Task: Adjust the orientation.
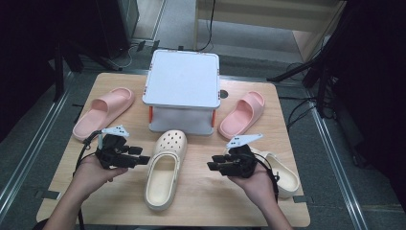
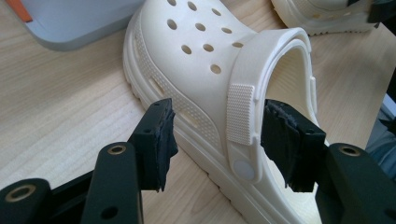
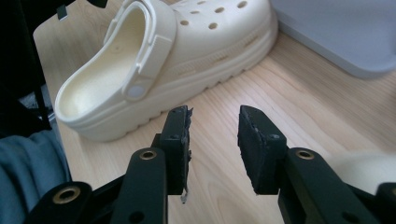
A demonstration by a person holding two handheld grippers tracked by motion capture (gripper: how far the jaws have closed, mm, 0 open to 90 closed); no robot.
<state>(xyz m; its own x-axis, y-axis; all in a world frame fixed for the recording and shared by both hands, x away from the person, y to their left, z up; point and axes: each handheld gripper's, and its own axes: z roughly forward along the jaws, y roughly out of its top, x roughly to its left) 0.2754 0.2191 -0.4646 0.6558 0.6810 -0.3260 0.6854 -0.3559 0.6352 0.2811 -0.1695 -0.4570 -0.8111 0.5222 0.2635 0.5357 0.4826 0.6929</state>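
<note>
Approach step. A cream clog (image 1: 165,168) lies mid-tabletop (image 1: 206,201), toe toward the grey box (image 1: 182,79). Left tongs (image 1: 142,160), jaws parted and empty, bracket the clog's strap and side wall without touching. Right tongs (image 1: 212,166), also parted and empty, hover just beside the clog. Next move, probably: advance the left tongs, then close on the wall.

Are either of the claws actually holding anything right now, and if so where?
Nothing is held. The left claw is open, its jaws straddling the cream clog's side by the strap rivet. The right claw is open over bare table.
</note>
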